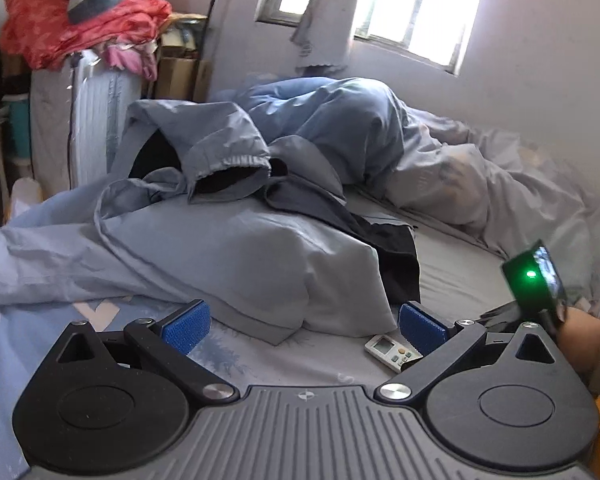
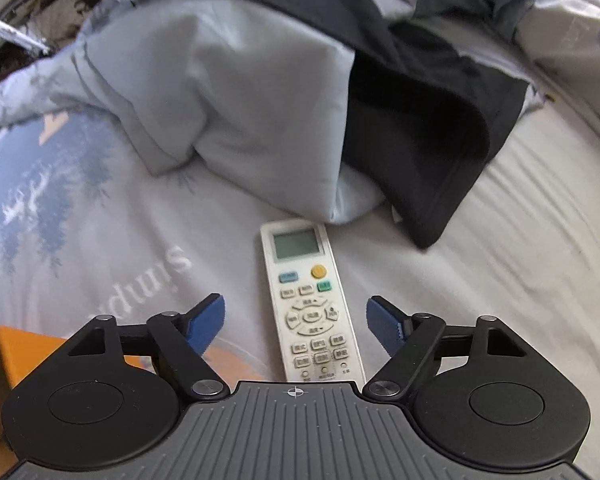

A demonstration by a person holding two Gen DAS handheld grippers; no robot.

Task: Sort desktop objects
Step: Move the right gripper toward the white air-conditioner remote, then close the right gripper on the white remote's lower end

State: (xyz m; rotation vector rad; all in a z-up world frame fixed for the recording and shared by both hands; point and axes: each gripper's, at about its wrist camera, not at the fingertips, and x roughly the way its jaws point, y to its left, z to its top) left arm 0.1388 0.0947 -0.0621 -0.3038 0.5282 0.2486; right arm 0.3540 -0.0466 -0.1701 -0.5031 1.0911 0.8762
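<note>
The remote control (image 2: 310,304) lies face up on the bed sheet (image 2: 500,280), its screen end pointing at the folded grey pillow (image 2: 235,120) and nearly touching that pillow's lower corner. The right gripper (image 2: 295,326) hangs just above the remote's button end with both blue pads spread wide, one on each long side of the remote, holding nothing. Whether the pads already reach down to the sheet is hard to judge from this angle.

The left gripper (image 1: 304,326) is also released and empty, standing off to the left of the remote, which shows only partly behind its right pad (image 1: 392,350). Beyond the remote a dark jacket (image 2: 432,132) drapes over the pillow.

The risks come from how the remote lies. Flat and thin on soft bedding, it may sink as the pads press down, so closing could pinch a fold of sheet with it, or ride over its rounded edges and squeeze it out toward the pillow. Gripping this near the button end leaves the screen end heavy; the remote may tip and slide free on lifting. An orange box (image 2: 3,356) sits to the left of the remote, probably its destination.
</note>
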